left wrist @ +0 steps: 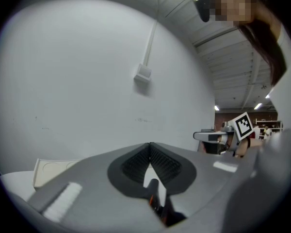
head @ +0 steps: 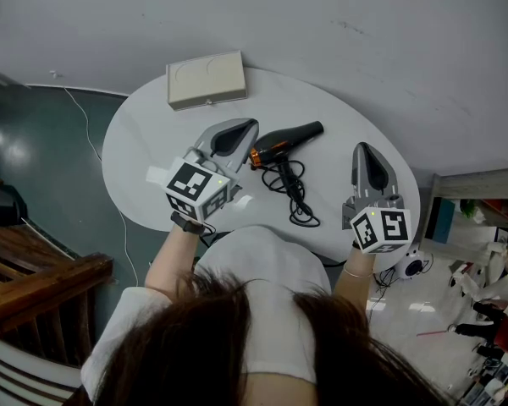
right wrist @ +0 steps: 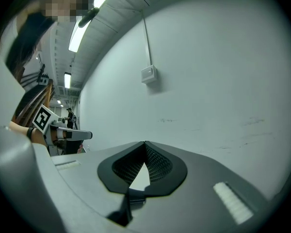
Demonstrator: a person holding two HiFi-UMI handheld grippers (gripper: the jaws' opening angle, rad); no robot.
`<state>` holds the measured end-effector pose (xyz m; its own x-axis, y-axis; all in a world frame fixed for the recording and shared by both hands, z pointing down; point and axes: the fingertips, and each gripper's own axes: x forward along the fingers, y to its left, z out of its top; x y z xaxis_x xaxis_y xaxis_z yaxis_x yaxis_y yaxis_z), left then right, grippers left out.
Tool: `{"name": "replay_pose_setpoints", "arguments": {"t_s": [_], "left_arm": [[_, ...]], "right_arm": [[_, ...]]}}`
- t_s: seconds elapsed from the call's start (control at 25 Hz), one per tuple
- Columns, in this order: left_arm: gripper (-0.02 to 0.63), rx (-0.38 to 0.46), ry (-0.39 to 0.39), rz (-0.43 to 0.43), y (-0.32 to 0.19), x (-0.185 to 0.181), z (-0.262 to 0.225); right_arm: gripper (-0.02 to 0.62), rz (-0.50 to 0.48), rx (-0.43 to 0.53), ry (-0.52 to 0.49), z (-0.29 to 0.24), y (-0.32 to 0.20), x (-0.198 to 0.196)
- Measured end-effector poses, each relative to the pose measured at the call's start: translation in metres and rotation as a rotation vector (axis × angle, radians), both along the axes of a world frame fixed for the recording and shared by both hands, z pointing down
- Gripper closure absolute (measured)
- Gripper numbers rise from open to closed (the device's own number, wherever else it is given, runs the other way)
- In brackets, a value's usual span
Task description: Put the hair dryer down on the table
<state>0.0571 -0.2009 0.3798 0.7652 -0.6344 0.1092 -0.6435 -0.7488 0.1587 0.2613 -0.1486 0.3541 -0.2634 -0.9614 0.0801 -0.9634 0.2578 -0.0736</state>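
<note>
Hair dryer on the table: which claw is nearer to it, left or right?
Left. The left claw has its tip right beside the orange end of the hair dryer; the right claw sits apart, beyond the cord on the other side.

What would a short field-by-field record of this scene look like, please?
surface: white oval table
hair dryer: black with an orange ring, lying on the table
cord: looped on the table beside the dryer
left gripper: jaws together, nothing held, tip close by the dryer's orange end
right gripper: jaws together, nothing held, well apart from the dryer
other: flat beige box at the table's far edge
task status: dryer already rests on the table
</note>
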Motion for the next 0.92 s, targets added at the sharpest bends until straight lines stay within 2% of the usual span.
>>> {"name": "replay_pose_setpoints", "arguments": {"t_s": [0.48,0.92], "left_arm": [[0.548,0.023,-0.006,0.01,-0.001,0.007,-0.004],[0.548,0.037,-0.029,0.029,-0.003,0.011,-0.005]], "right_arm": [[0.594,-0.017,-0.009,0.001,0.002,-0.001,0.003],[0.594,0.009,0.01,-0.012,0.003,0.004,0.012]]}}
